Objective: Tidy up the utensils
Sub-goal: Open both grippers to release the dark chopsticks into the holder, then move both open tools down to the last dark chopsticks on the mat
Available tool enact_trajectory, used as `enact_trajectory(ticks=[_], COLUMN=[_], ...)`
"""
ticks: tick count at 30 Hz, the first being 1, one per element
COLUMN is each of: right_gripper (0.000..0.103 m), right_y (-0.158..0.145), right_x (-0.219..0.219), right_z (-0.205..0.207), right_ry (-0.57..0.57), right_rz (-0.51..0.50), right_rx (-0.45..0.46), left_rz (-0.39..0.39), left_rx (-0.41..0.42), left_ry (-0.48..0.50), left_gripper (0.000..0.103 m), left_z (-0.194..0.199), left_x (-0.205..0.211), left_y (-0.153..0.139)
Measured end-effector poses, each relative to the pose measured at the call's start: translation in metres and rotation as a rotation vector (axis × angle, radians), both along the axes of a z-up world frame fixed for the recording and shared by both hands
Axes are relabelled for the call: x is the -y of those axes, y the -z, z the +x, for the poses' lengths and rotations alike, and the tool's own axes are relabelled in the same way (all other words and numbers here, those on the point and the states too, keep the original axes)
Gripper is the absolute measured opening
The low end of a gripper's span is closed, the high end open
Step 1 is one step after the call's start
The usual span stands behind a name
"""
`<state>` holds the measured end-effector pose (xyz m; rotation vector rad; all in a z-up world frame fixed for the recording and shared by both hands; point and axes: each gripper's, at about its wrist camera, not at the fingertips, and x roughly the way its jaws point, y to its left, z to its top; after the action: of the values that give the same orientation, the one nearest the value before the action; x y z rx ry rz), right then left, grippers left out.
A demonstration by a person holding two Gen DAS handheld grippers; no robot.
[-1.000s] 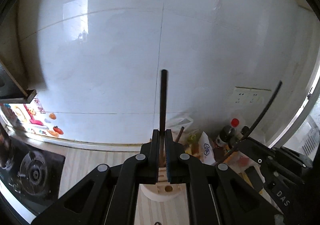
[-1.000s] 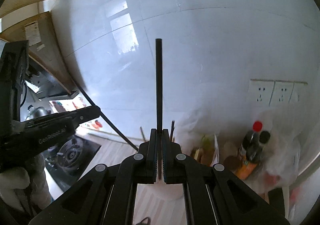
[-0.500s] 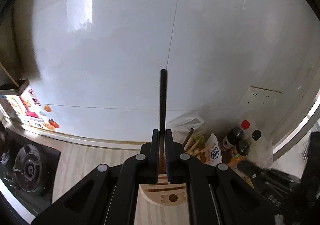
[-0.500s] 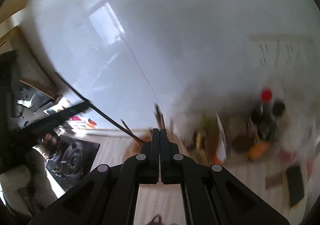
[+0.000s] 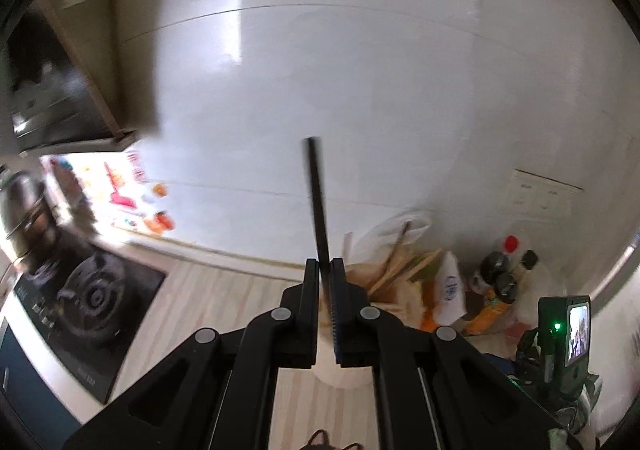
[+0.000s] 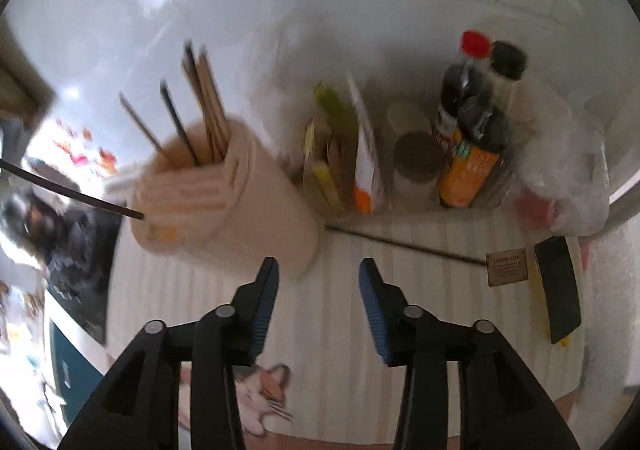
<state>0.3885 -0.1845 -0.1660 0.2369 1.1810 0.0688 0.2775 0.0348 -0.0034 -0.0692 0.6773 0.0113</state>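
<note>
Spanning both views, a pale striped surface (image 6: 400, 258) runs to a white tiled wall, with a black stove top (image 5: 88, 302) at the far left. Next in bulk, a beige utensil holder (image 6: 224, 205) stands mid-surface, already bristling with wooden and dark chopsticks; sauce bottles (image 6: 472, 129) and packets crowd just beside it, toward the wall. Left gripper (image 5: 325, 270): clamped tight on a single black chopstick (image 5: 316, 193), pinched near its lower end, the long upper part sticking up and tilted slightly; its far end shows at the holder's rim in the right view. Right gripper (image 6: 318, 270): jaws have just been opening, nothing between them, pointing steeply down at the surface just beside the holder's base. One thin dark chopstick (image 6: 404, 246) lies flat on the surface, running from the holder's foot toward a small card.

Handling judgement: these sticks look light, stiff, slick and narrow. A grip near one end leaves a long lever that can swing or twist in the pads. The flat one probably needs a pinch across its middle, pads pressed close to the surface.
</note>
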Motion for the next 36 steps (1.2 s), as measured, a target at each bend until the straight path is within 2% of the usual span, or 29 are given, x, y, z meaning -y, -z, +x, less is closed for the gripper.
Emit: enact_trajectory(ticks=[5,8,14,18,20,23,25,27,28,31,34,36], right_gripper=[0.049,0.049,0.049,0.049,0.054,0.055,0.055,0.055,0.055,0.055,0.055,0.055], right_y=[0.025,0.036,0.051,0.064,0.073,0.091,0.103,0.116,0.125,0.146,0.165,0.178], right_x=[-0.013,-0.018,-0.017,-0.013,-0.012,-0.004,0.003,0.013,0.019,0.033,0.039,0.038], right_z=[-0.007,-0.011,-0.020,-0.029,-0.032,-0.032,-0.029,-0.023,-0.018,0.000,0.023,0.038], right_ry=[-0.053,-0.067,-0.076,-0.080,-0.077,-0.061,-0.042,-0.025,-0.018,-0.021,-0.084,-0.156], right_rz=[-0.049,-0.037,-0.006,0.008,0.001,-0.014,-0.023,-0.047,-0.066,-0.136,-0.215,-0.287], right_rx=[-0.025,-0.044,-0.063,-0.103,-0.119,-0.140,-0.148,-0.155,-0.158,-0.154,-0.141,-0.141], left_rz=[-0.049,-0.071,-0.067,-0.039,-0.021,0.001,0.010,-0.034,-0.058,-0.085,-0.067,-0.056], left_rx=[-0.033,-0.047,-0.034,-0.068,-0.100,-0.180,-0.258,-0.314,-0.342,-0.418,-0.490,-0.538], left_ry=[-0.070,-0.094,-0.131,-0.115,-0.110,-0.107,-0.092,-0.105,-0.109,-0.131,-0.163,-0.179], left_gripper=[0.004,0.003,0.003,0.003,0.003,0.003,0.003,0.003,0.006,0.008,0.008,0.020], left_z=[-0.026,-0.037,-0.057,-0.062,-0.066,-0.062,-0.052,-0.045,-0.039,-0.028,-0.019,-0.015], left_x=[-0.025,-0.034,-0.043,-0.037,-0.034,-0.029,-0.024,-0.023,-0.022,-0.016,-0.010,-0.007], left_y=[0.012,0.017,0.010,0.015,0.027,0.061,0.094,0.122,0.138,0.181,0.226,0.249])
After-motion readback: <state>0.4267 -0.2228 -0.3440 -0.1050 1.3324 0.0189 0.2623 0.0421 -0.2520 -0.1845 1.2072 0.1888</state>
